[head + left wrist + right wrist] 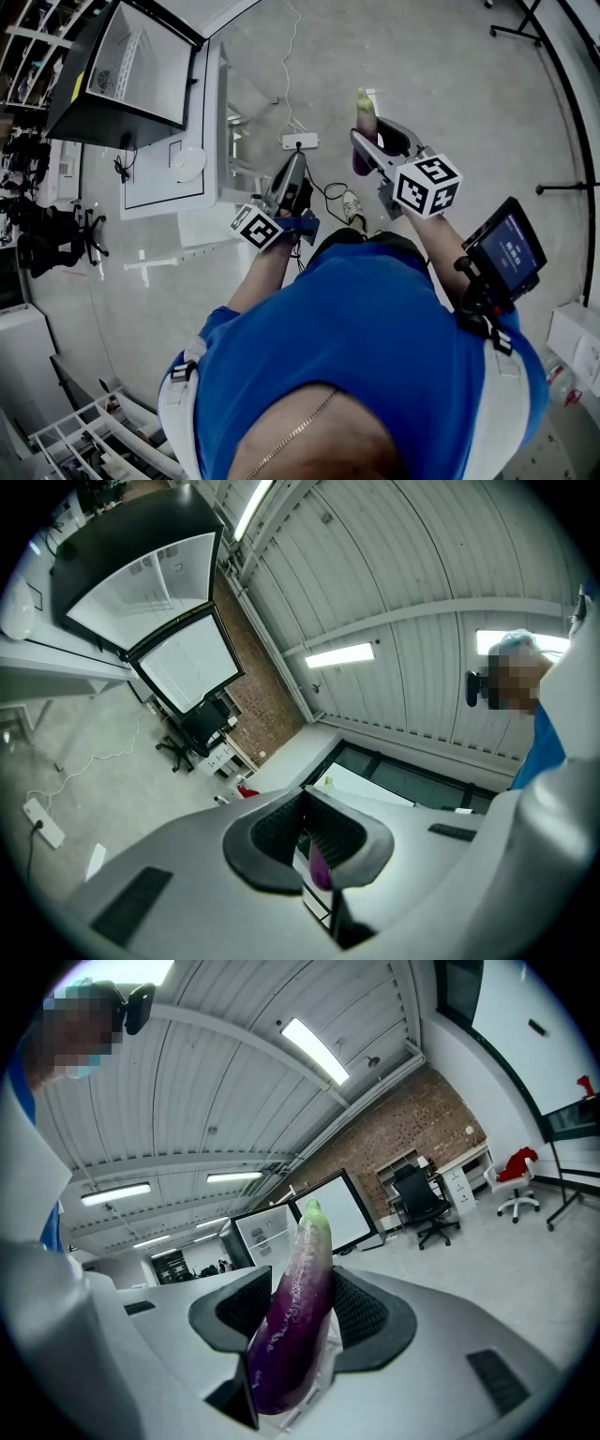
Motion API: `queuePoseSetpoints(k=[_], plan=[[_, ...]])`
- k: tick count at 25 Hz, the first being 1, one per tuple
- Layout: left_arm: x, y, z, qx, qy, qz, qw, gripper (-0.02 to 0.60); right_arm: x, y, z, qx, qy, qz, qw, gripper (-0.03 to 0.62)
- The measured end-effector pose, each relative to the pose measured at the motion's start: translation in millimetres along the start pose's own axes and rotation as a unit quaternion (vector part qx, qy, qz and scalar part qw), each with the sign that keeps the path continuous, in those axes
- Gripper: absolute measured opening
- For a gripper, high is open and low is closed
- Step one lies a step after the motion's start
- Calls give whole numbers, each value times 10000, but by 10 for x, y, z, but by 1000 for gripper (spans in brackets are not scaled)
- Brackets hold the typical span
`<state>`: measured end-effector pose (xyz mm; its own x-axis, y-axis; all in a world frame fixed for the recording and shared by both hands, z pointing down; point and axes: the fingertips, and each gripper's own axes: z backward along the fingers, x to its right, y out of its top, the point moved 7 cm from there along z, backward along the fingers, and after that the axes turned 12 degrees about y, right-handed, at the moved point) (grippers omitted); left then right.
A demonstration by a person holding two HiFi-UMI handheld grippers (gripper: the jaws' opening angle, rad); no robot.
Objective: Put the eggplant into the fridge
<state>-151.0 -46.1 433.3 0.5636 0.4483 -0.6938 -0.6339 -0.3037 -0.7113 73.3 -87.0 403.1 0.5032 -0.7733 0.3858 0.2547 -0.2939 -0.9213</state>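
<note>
A purple eggplant with a green tip stands upright between the jaws of my right gripper, which is shut on it. In the head view the eggplant sticks up from the right gripper, held out in front of the person. My left gripper is lower and to the left, shut with nothing held. In its own view the left gripper shows its pads meeting. The black fridge stands at the far left on a white counter with its glass door swung open.
A white power strip and its cable lie on the grey floor ahead. A black office chair is at the left, a white wire rack at the bottom left. Black stand legs cross the floor at the right.
</note>
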Motion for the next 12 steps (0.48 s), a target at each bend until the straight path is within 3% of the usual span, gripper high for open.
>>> queuePoseSetpoints(k=[12], plan=[[-38, -37, -40, -91, 42, -25, 9999, 8, -3, -116, 1, -114, 16, -95, 9999, 209]])
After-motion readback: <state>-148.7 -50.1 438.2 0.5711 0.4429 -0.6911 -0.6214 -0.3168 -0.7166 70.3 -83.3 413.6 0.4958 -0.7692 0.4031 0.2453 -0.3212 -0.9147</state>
